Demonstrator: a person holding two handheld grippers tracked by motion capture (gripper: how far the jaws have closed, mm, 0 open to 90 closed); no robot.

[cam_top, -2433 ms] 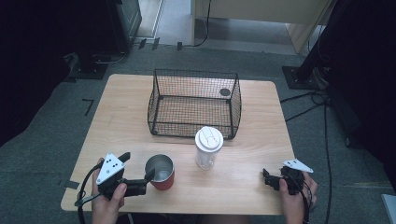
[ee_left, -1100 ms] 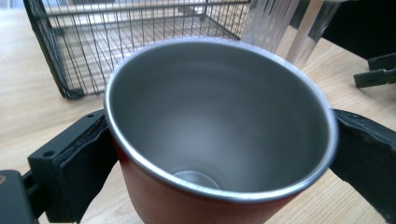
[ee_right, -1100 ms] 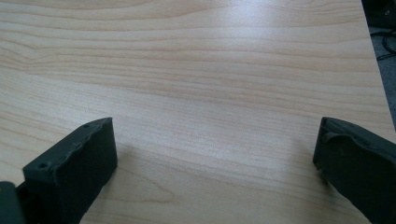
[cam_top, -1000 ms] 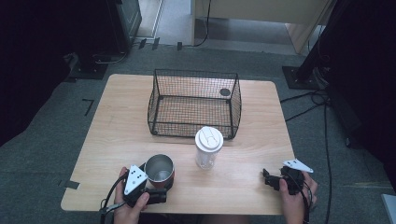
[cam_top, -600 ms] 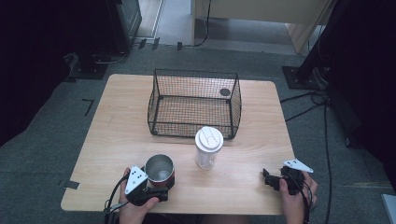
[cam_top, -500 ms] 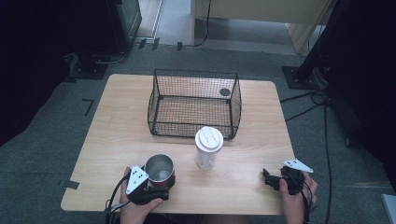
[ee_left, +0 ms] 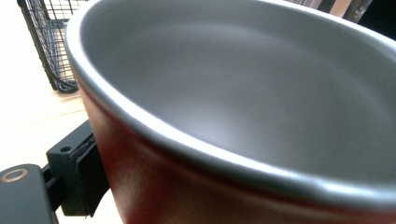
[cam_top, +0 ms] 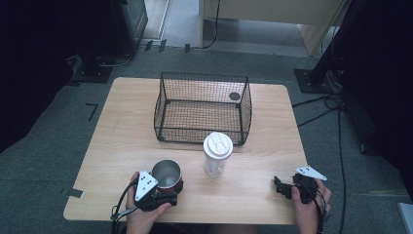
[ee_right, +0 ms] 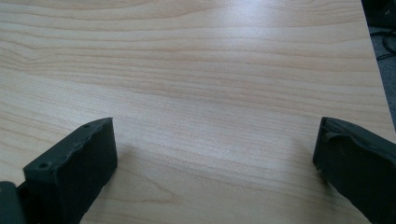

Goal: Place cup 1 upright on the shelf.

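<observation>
A red metal cup (cam_top: 166, 174) with a silvery inside stands near the table's front edge, left of centre. My left gripper (cam_top: 168, 186) reaches in from the near side with its jaws on either side of the cup's wall. In the left gripper view the cup (ee_left: 233, 116) is very close, and the left pad (ee_left: 86, 179) presses against its red side; the other jaw is hidden behind the cup. My right gripper (cam_top: 278, 186) rests low over the front right of the table, open (ee_right: 215, 163) with only bare wood between its jaws.
A clear tumbler with a white lid (cam_top: 217, 146) stands just right of the cup. Behind it sits a black wire basket (cam_top: 202, 107), with a small dark round object (cam_top: 234, 96) in its far right corner. The basket's mesh (ee_left: 46, 42) is beyond the cup.
My left gripper has moved right along the front edge and closed in on the red cup, settling around it. The right gripper has stayed still.
</observation>
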